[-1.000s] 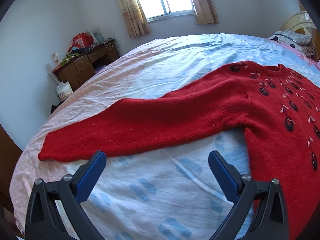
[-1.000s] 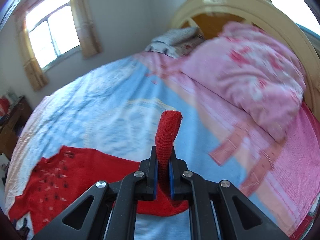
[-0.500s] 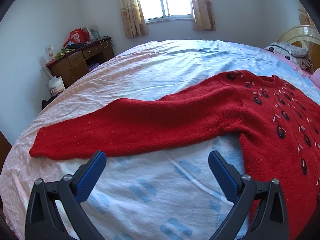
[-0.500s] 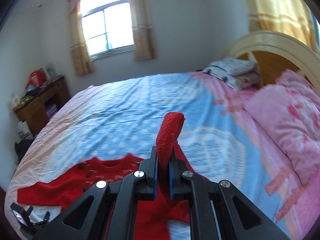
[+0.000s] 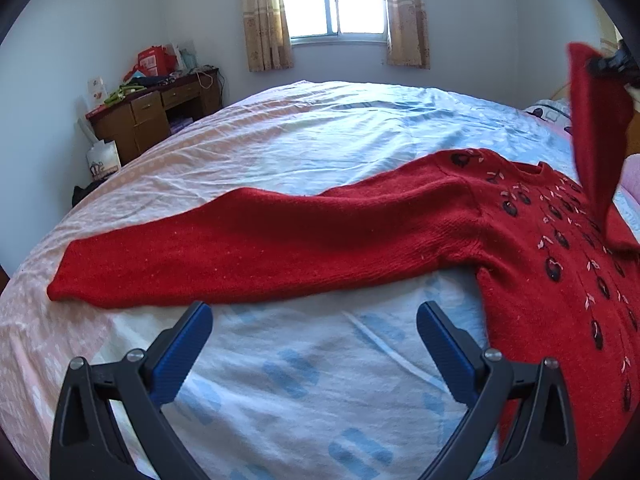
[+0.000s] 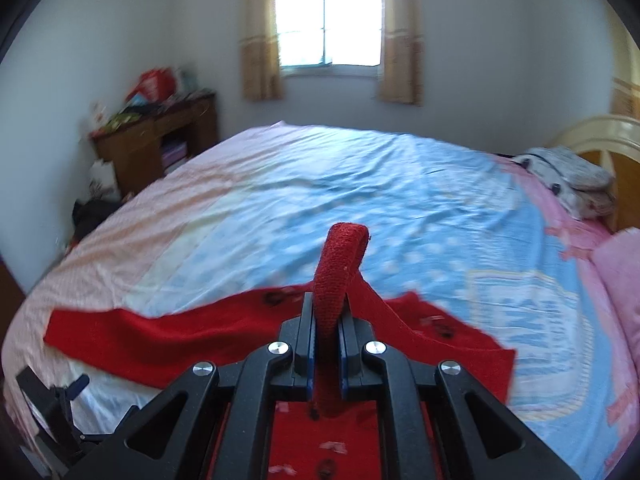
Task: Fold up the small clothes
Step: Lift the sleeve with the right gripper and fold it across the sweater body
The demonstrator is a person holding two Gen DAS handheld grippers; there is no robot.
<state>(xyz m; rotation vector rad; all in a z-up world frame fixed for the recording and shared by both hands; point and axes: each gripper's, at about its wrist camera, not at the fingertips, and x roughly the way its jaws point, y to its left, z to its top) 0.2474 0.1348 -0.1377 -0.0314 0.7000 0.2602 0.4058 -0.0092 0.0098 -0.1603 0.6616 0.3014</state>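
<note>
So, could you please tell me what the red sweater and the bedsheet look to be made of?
The red sweater looks like wool or acrylic knit: matte, fuzzy, ribbed at the sleeve cuff. The bedsheet seems thin woven cotton or a blend: smooth, printed, finely creased.

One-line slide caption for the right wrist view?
Right claw shut on a red sweater sleeve cuff, lifted above the sweater body spread on the bed.

sweater (image 5: 520,248) is showing solid red with dark cherry motifs and pale flecks. bedsheet (image 5: 320,128) is running pale blue into pink, with blue block prints. claw pads (image 5: 182,354) are showing blue on black.
</note>
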